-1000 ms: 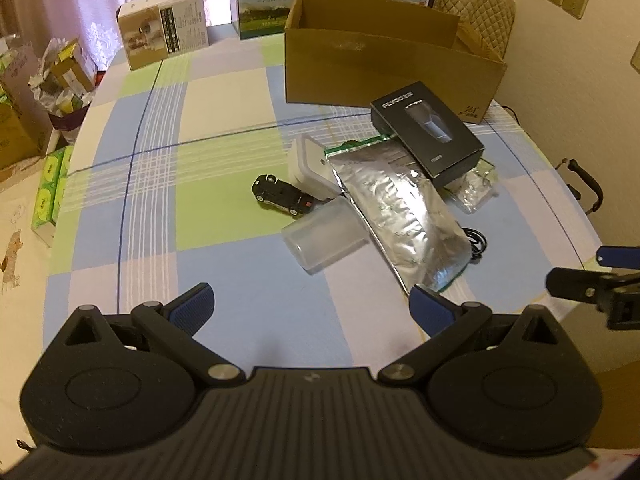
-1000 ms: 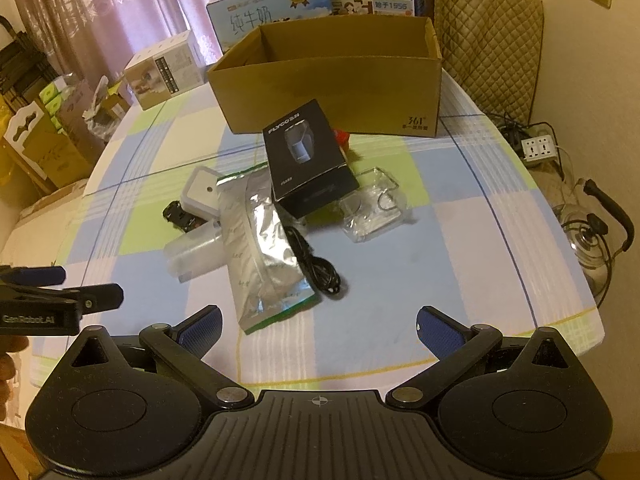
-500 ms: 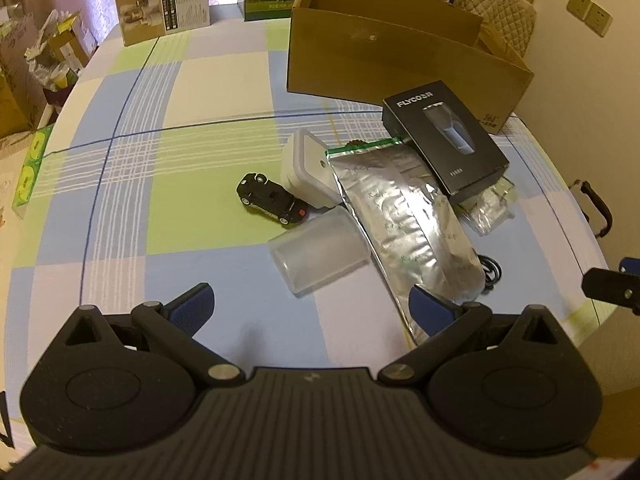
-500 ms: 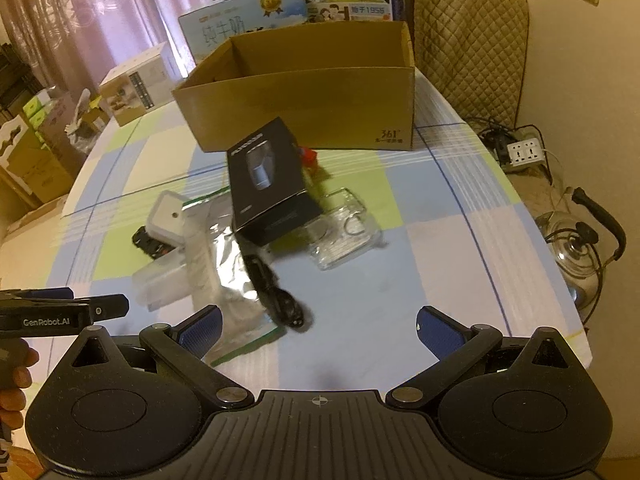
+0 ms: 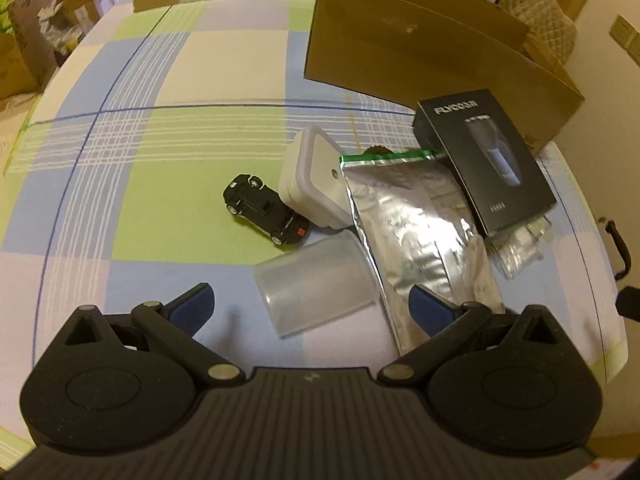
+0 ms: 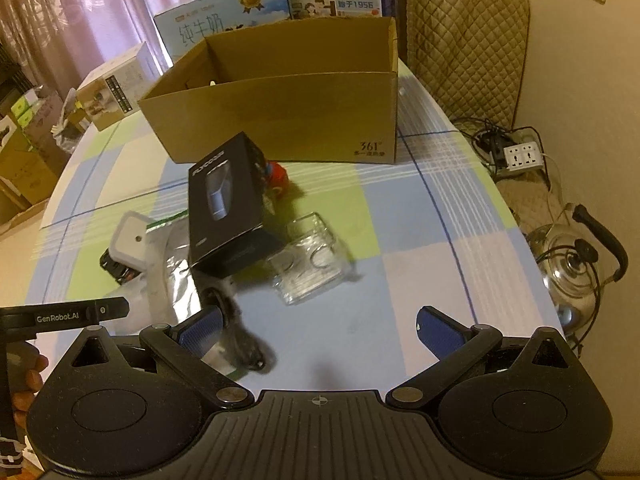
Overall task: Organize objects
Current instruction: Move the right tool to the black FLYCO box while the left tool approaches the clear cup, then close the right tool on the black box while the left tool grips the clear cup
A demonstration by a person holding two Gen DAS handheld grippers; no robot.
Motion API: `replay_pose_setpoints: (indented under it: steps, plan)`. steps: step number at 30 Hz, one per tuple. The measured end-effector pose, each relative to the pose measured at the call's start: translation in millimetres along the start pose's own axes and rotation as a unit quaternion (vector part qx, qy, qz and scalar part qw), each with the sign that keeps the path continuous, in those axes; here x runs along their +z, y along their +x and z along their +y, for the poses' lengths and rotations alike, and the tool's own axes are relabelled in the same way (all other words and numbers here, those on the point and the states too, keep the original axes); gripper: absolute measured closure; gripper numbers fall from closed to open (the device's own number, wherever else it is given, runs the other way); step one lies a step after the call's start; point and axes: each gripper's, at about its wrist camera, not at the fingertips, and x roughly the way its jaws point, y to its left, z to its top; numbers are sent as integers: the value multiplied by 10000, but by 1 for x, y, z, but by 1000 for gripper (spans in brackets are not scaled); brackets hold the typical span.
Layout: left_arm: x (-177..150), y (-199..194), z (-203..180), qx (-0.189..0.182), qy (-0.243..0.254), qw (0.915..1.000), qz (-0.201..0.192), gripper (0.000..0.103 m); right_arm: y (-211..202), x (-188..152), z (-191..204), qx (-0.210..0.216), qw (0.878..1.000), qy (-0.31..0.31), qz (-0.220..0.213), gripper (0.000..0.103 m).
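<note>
left wrist view, left tool spread above plastic cup, foil bag beside

Shiny foil pouch – matt cardboard box

We see milk cartons by pink curtains, plus a kettle and power strip on the floor.

A frosted plastic cup lies on its side between the left gripper's fingertips. Just beyond it, a black toy car touches a white lidded container. A silver foil pouch stretches right, partly under a tilted black box. Farther ahead stands 1 open cardboard box.
</note>
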Motion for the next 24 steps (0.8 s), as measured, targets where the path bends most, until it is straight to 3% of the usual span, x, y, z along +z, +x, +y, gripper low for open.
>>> replay_pose_setpoints:
  steps: [6, 16, 21, 24]
  plan:
    - [7, 18, -3, 186, -185, 9996, 85, 2, 10, 13, -7, 23, 10000, -76, 49, 2]
    - [12, 35, -1, 359, -423, 9983, 185, 12, 28, 31, -10, 160, 9994, -277, 157, 2]
    - [12, 35, 0, 345, -427, 9984, 136, 29, 37, 39, 1, 301, 9981, -527, 112, 2]
    - [10, 34, 1, 364, -420, 9984, 106, 30, 42, 44, 8, 450, 9967, -668, 53, 2]
